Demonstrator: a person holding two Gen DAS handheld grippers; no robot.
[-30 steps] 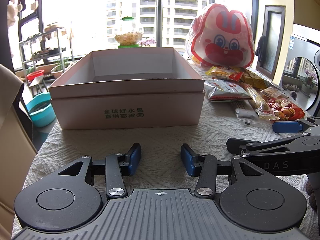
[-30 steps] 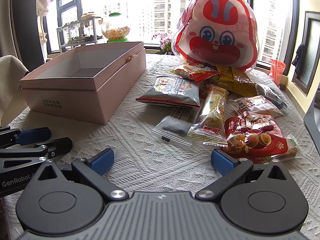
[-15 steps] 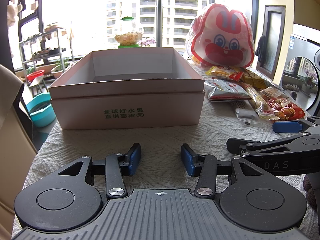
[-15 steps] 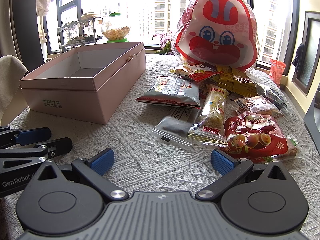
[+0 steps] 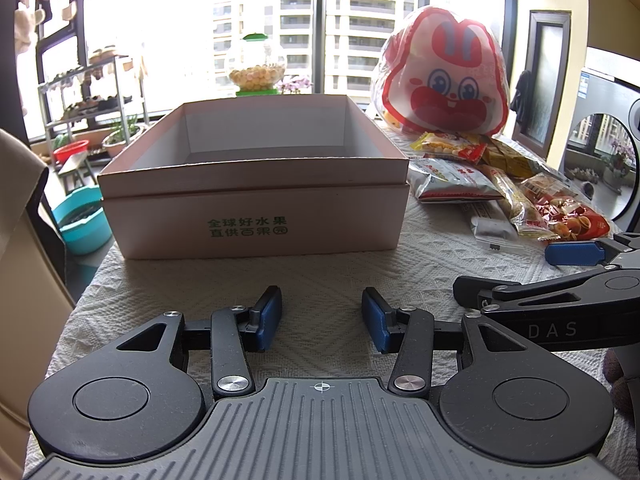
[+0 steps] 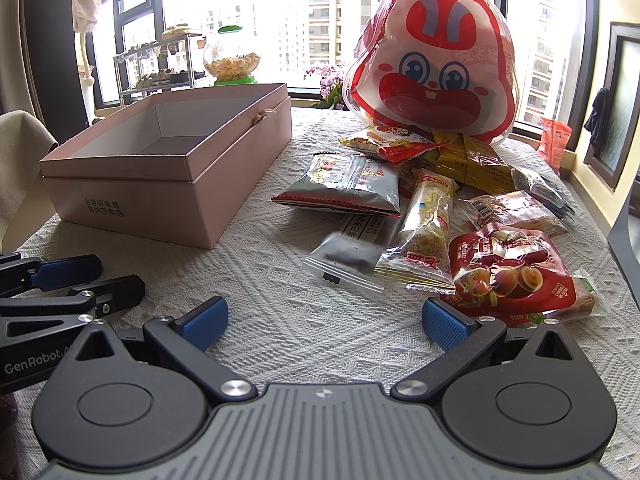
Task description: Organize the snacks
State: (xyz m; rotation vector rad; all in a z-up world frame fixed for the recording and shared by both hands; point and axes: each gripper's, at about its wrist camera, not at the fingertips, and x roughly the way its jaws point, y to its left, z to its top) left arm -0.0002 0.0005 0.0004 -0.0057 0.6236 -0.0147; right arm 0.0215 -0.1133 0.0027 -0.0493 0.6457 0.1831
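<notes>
On woven white cloth (image 6: pixel 304 320), my left gripper (image 5: pixel 322 318) and right gripper (image 6: pixel 324 318) sit released, empty; crinkled snack packets (image 6: pixel 424 220) at two o'clock, rectangular pink cardboard box (image 5: pixel 256 216) at twelve.

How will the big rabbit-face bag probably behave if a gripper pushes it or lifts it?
The rabbit-face bag looks puffed and stands upright, leaning over the snack packets, so it would likely tip if pushed. Its glossy film seems slippery and crinkly; jaws may slide. It is probably light for its size.
</notes>
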